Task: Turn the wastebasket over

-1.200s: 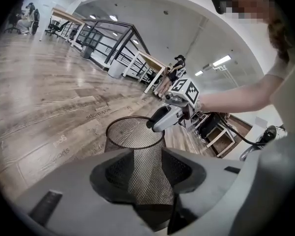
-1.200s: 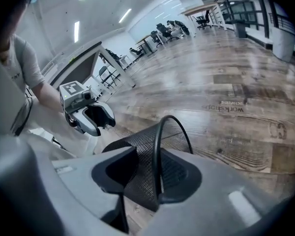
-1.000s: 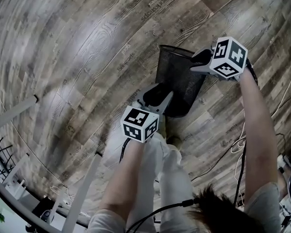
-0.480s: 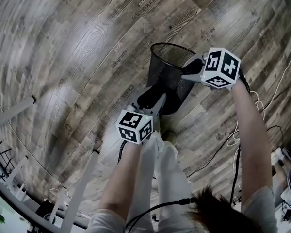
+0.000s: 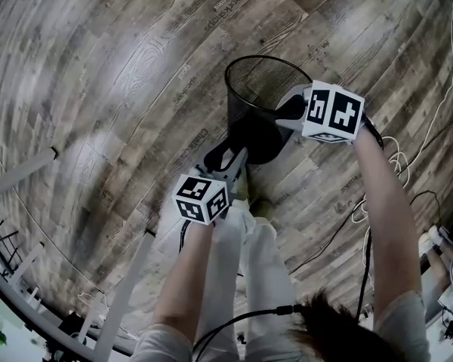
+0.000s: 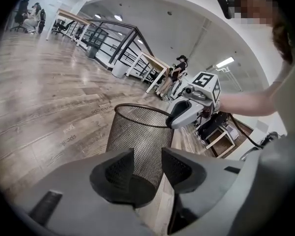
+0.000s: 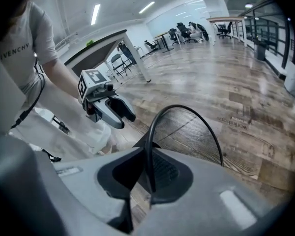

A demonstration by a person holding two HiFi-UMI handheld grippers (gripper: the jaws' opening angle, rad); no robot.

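A black wire-mesh wastebasket hangs tilted over the wood floor, its mouth facing up and away from me. My right gripper has just been closing and is now shut on the rim wire, which runs between its pads in the right gripper view. My left gripper sits at the basket's base. In the left gripper view its jaws stand wide, with the narrow bottom of the wastebasket between the pads, which lie against its sides.
White trouser legs are directly below the basket. Cables trail over the floor on the right. White table legs stand at the left. Desks and a railing line the far side of the room.
The basket has risen and its mouth has swung up toward me. Both grippers moved up and leftward with it, the right one staying at the rim.
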